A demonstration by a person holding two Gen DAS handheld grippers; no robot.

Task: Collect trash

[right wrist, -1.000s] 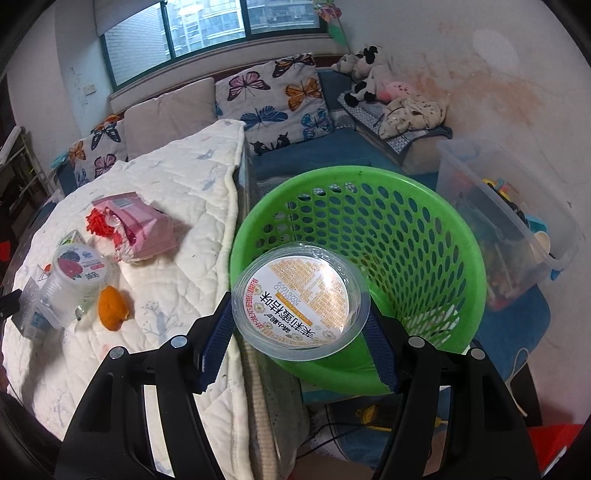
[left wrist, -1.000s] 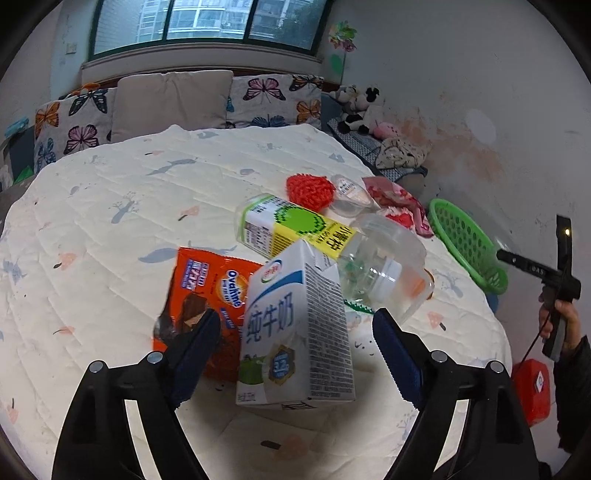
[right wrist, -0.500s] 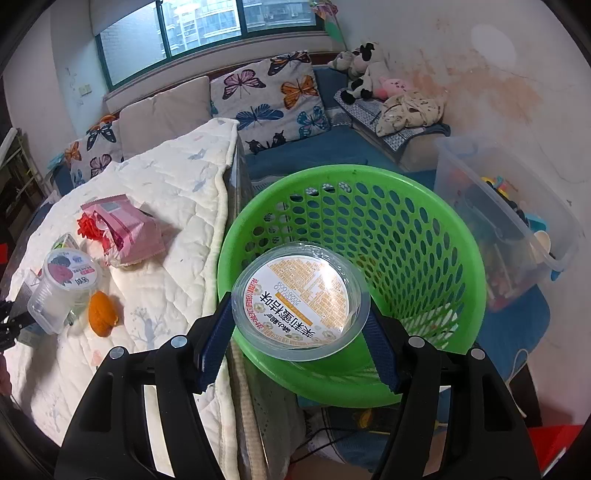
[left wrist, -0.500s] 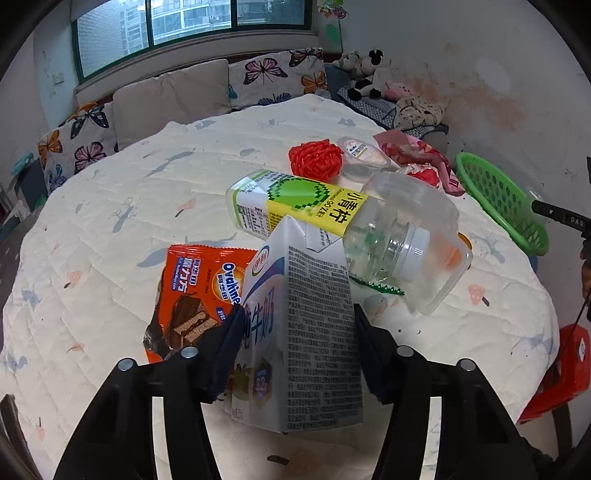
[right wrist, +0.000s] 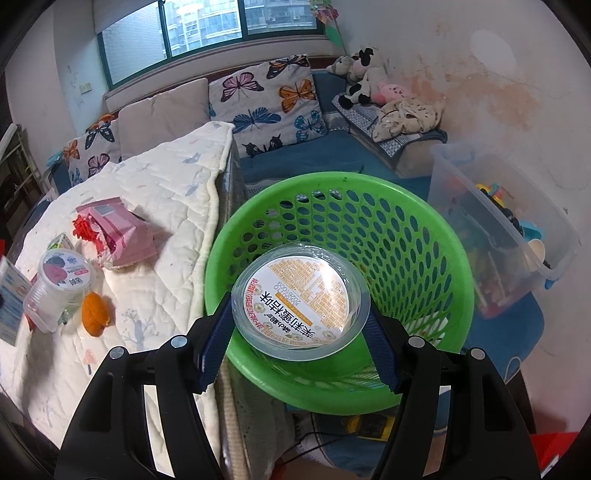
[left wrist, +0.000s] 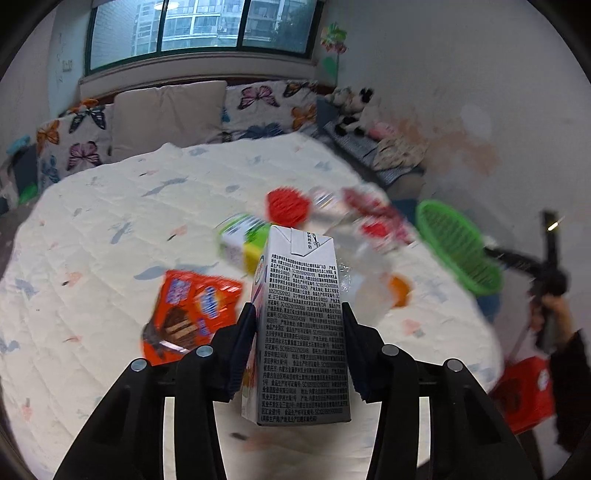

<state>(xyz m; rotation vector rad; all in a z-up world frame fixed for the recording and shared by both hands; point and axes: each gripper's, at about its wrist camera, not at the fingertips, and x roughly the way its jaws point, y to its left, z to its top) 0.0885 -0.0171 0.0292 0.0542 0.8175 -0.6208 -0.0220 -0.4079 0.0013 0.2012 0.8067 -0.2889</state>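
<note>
White walls, a green-framed window and butterfly-print cushions are seen behind a bed covered by a pale quilt with small printed motifs. Beside the bed, a green perforated basket is seen just under the right gripper; a clear storage bin of toys stands near it on the far side.

On the quilt, blurred in the left view, lie an orange snack bag whose lettering cannot be read, a bottle with a green and yellow label, a pink packet, a red mesh piece, a clear cup with a printed lid, and a small orange lump.

A milk carton is pinched upright between the jaws of the left gripper, which are closing on its sides; its grey panel is covered in small Chinese print, too fine to be read. The carton is held clear above the quilt.

A clear round tub is clamped by its rim in the right gripper, directly over the basket's mouth. Its lid carries Chinese characters, seen upside down, and a block of orange text.
</note>
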